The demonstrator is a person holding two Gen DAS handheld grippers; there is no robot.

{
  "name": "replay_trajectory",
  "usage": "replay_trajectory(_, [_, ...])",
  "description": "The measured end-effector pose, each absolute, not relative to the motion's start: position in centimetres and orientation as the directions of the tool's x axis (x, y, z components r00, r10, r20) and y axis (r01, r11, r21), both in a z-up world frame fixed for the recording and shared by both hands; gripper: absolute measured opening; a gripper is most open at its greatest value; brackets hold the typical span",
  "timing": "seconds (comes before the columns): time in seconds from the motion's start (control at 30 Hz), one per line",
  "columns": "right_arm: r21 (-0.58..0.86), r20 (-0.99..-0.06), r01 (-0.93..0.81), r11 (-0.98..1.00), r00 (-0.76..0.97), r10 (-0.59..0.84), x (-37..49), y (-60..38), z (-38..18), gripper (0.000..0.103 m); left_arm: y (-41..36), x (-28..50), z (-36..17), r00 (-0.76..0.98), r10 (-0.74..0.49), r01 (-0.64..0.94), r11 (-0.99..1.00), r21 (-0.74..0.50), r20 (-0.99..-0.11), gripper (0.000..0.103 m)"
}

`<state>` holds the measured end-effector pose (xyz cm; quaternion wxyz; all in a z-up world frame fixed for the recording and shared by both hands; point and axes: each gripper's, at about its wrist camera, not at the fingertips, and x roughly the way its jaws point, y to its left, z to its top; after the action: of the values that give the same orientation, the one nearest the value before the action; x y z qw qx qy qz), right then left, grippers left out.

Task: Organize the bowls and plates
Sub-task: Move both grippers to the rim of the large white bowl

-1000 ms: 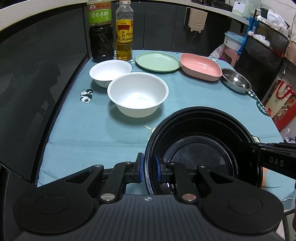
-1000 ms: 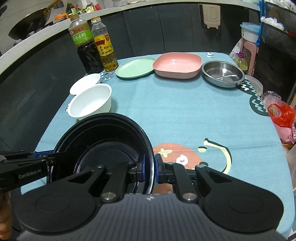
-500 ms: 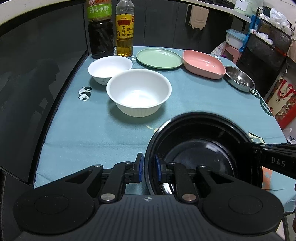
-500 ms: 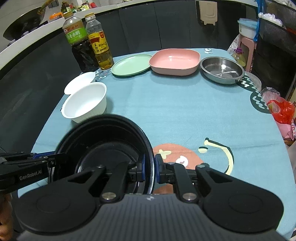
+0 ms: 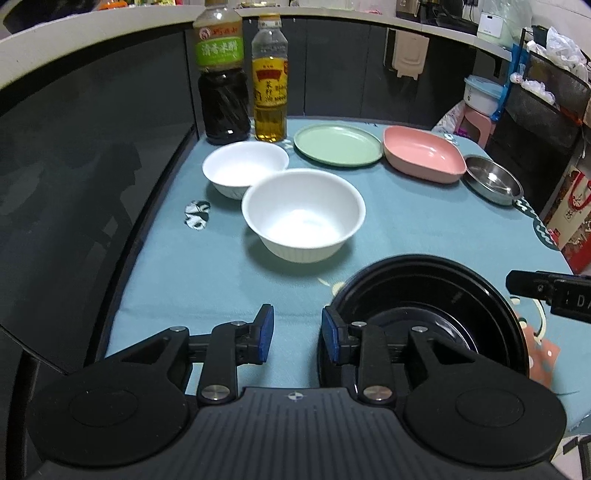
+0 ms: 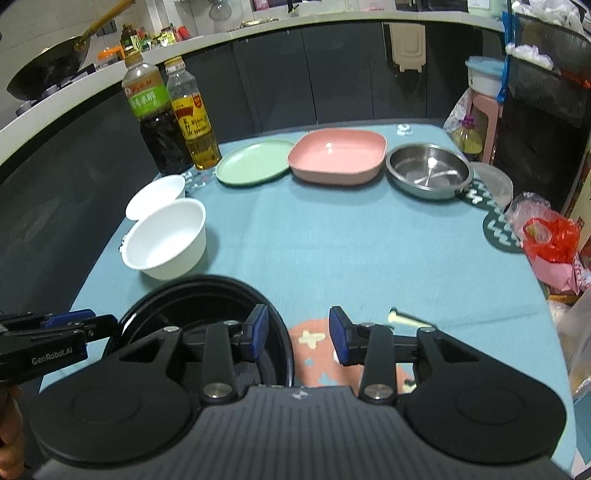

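Left wrist view showed the black bowl [image 5: 424, 325] set down on the surface [image 5: 221, 280], near the white bowl [image 5: 303, 214]; left gripper [image 5: 297, 332] and right gripper [image 6: 298, 334] had just been opening, releasing its rim, nothing held

**A lived-in home kitchen**

A curved white counter [image 6: 258, 27] over dark cabinets [image 6: 332, 74] carries a wok [image 6: 48, 70] and crowded condiment jars [image 6: 155, 37]. The table wears a teal cartoon-print cloth [image 6: 351, 240] holding vinegar [image 5: 221, 74] and oil bottles [image 5: 269, 81], bowls and plates. Plastic bags [image 6: 550, 236] and a pink stool [image 6: 484, 122] crowd the side.
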<state>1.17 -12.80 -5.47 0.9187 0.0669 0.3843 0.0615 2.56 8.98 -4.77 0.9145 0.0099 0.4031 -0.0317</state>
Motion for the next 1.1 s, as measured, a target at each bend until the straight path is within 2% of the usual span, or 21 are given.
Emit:
replay_trajectory(0.23, [0.167,-0.687,-0.088,0.982,0.704,0.18,2.4,-12.1,-4.6,0.037,9.7,3.3,-3.8,0.699,-0.023,0.04,0.999,0.007,-0.715,0.027])
replay_trajectory(0.43, [0.198,-0.678,-0.116,0.973,0.701,0.221,5.0,-10.8,-3.5,0.037,11.5,5.5,-3.0,0.705,-0.005,-0.023,0.999,-0.031,-0.709,0.028])
replay_trajectory(0.63, [0.251,-0.687,-0.131,0.959,0.674,0.272,8.5,-8.8,-3.4,0.037,13.2,8.9,-3.1,0.694,-0.002,-0.098,0.99,-0.097,-0.72,0.029])
replay_trajectory(1.1, [0.248,-0.747,-0.137,0.959,0.603,0.279,12.6,-6.0,-5.5,0.037,13.6,13.0,-5.4,0.636,-0.017,-0.122,0.985,-0.122,-0.772,0.029])
